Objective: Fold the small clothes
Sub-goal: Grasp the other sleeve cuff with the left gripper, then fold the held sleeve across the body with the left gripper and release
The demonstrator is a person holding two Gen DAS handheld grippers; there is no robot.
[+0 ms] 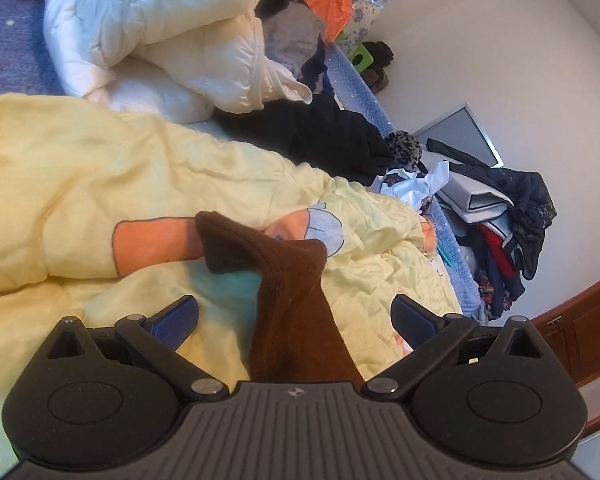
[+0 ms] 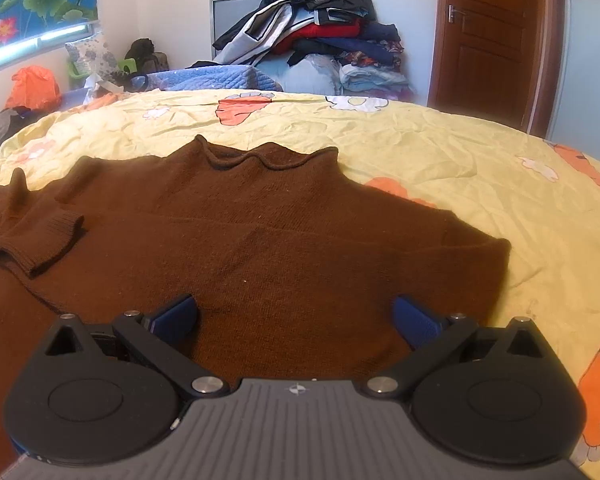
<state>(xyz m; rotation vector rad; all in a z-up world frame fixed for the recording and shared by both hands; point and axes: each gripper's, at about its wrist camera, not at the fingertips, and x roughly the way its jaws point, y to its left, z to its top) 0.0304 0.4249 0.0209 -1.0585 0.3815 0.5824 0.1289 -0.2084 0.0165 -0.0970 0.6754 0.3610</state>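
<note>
The sweater (image 2: 260,232) lies front-up on the yellow quilt (image 2: 480,168), collar (image 2: 260,156) pointing away from the right gripper (image 2: 296,316). Its body is spread fairly flat. On the sweater's left side a sleeve is already turned inward, its ribbed cuff (image 2: 40,248) resting on the chest panel. The opposite side ends in a soft fold at the sweater's edge, near the quilt's orange print.

Right gripper: jaws spread wide, holding nothing, poised low over the sweater's lower body.

Left gripper (image 1: 296,316): jaws likewise spread. In the left wrist view, a strip of the sweater's knit (image 1: 292,300) rises between the blue pads without visible contact at either pad; the ribbed end (image 1: 224,240) droops forward over the quilt. Whether the fabric is draped on the gripper body below the frame cannot be told.

Judged step: setting the left sleeve across the sweater before folding the body.

Recommendations:
- Close the left jaws on the knit just behind the ribbing, not on the loose tip, so the sleeve does not twist.
- Lay the sleeve square across the sweater, parallel to its hem.
- Use the right gripper to pin the sweater's body while the sleeve is drawn.
- Avoid catching the quilt under the sweater; it is wrinkled and will lift easily.
</note>
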